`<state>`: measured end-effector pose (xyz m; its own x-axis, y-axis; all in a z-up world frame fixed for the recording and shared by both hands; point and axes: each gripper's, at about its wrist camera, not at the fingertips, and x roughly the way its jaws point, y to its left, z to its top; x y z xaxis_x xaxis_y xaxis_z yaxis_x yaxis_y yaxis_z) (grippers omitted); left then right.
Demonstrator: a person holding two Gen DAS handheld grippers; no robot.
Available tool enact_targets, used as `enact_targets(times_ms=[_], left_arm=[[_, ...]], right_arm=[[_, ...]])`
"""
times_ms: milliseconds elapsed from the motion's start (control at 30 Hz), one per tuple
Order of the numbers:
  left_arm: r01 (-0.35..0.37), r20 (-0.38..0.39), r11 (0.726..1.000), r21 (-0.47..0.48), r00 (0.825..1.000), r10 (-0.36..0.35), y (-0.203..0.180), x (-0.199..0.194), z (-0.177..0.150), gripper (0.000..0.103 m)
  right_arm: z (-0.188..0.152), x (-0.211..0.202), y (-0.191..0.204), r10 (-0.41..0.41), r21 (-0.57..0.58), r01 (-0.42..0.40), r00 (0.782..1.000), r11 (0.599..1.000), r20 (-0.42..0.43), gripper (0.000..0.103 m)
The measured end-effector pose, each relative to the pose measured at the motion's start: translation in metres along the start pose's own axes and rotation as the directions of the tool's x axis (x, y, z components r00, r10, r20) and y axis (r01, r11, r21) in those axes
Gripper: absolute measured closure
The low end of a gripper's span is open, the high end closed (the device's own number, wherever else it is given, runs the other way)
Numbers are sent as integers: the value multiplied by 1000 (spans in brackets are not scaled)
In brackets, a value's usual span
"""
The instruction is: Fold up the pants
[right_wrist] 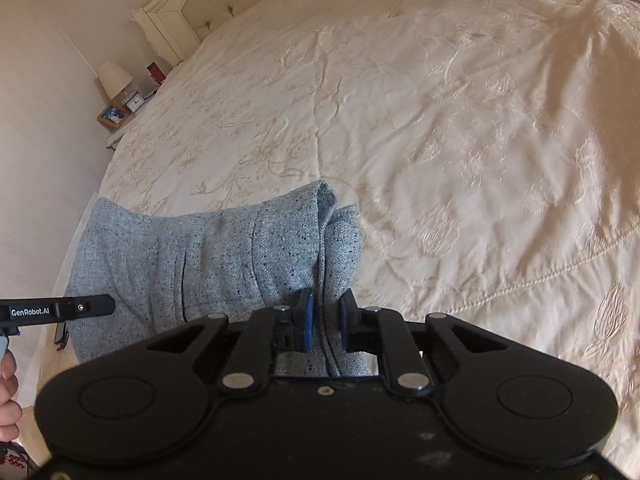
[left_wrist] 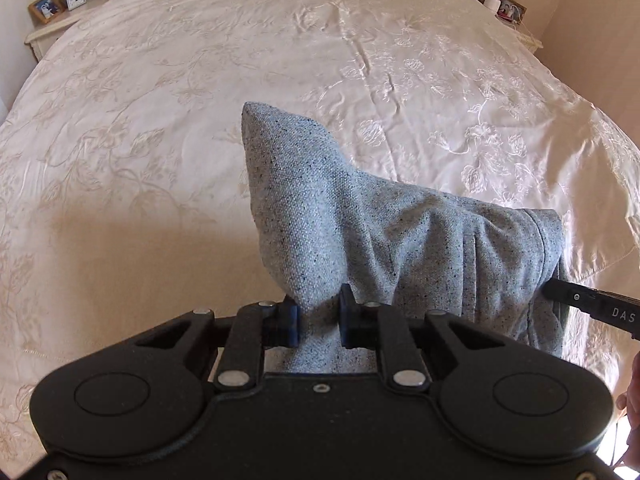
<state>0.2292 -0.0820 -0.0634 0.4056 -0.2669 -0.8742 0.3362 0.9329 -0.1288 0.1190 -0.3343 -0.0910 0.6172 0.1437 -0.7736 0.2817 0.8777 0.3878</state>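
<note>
both the left gripper [left_wrist: 319, 316] and right gripper [right_wrist: 327, 320] are pinching the grey pants [left_wrist: 360, 232] nearly closed, holding them above the bed [left_wrist: 200, 80], probably needing laying flat next.

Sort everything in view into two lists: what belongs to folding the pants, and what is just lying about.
Part of the job:
- grey speckled woven pants, bunched and gripped at two spots
- left gripper, shut on the pants
- right gripper, shut on the pants
- cream embroidered bedspread, the work surface

Lying about:
- white table lamp
- wooden picture frame
- small white clock
</note>
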Motion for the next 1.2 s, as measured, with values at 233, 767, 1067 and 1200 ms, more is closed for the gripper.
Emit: enact_targets(times_ms=[233, 767, 1067, 1200], left_arm=[[-273, -65, 962, 8, 960, 273, -19, 63, 1, 67], [-204, -43, 977, 64, 977, 207, -76, -38, -58, 64], [-167, 7, 985, 52, 986, 167, -89, -76, -77, 64], [-177, 32, 983, 51, 984, 176, -90, -86, -82, 64]], right_arm=[[32, 52, -23, -232, -20, 232, 972, 973, -21, 80], [-27, -57, 46, -240, -93, 246, 968, 965, 70, 67], [-45, -108, 80, -200, -99, 210, 975, 973, 99, 66], [-54, -115, 81, -195, -96, 204, 976, 974, 98, 66]])
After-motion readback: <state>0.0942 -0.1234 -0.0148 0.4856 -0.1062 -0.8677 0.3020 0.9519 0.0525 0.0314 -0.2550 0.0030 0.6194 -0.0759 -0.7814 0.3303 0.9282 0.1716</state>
